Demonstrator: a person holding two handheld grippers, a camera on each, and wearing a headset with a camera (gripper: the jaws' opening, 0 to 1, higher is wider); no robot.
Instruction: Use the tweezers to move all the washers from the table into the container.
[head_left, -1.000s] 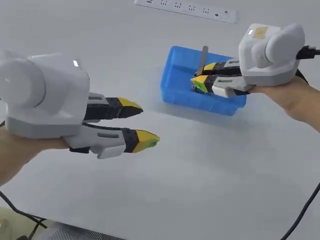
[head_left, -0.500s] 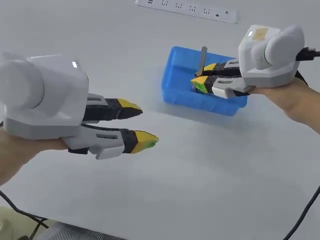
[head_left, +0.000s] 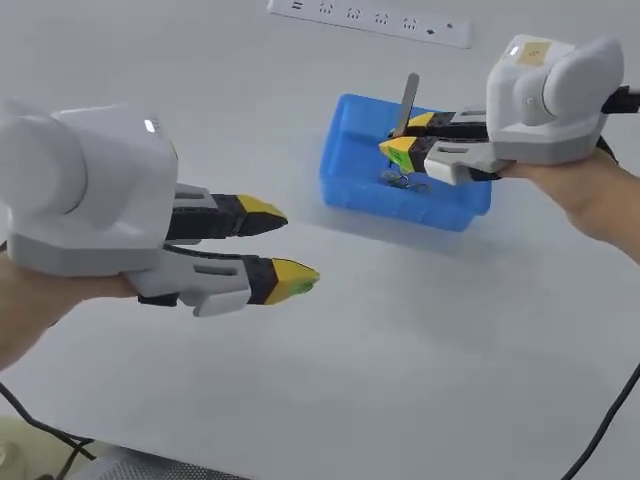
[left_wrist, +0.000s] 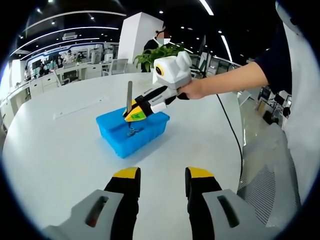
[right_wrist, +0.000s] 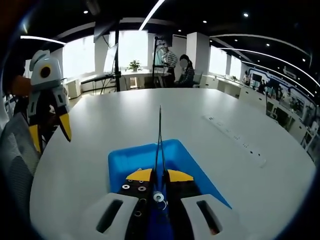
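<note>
The blue container stands on the white table and holds a small cluster of metal washers. My right gripper hovers just above it, shut on the thin metal tweezers, whose handle end sticks upward. In the right gripper view the tweezers run forward between the jaws over the container. My left gripper is open with nothing between its jaws, well to the left of the container. In the left gripper view the container, the washers and the right gripper lie ahead of my left gripper.
A white power strip lies along the far side of the table. A black cable trails off the right gripper toward the front right. People stand in the room beyond the table.
The right gripper has risen a little with the tweezers, and the washers in the container now show below its tips. The left gripper has stayed put.
</note>
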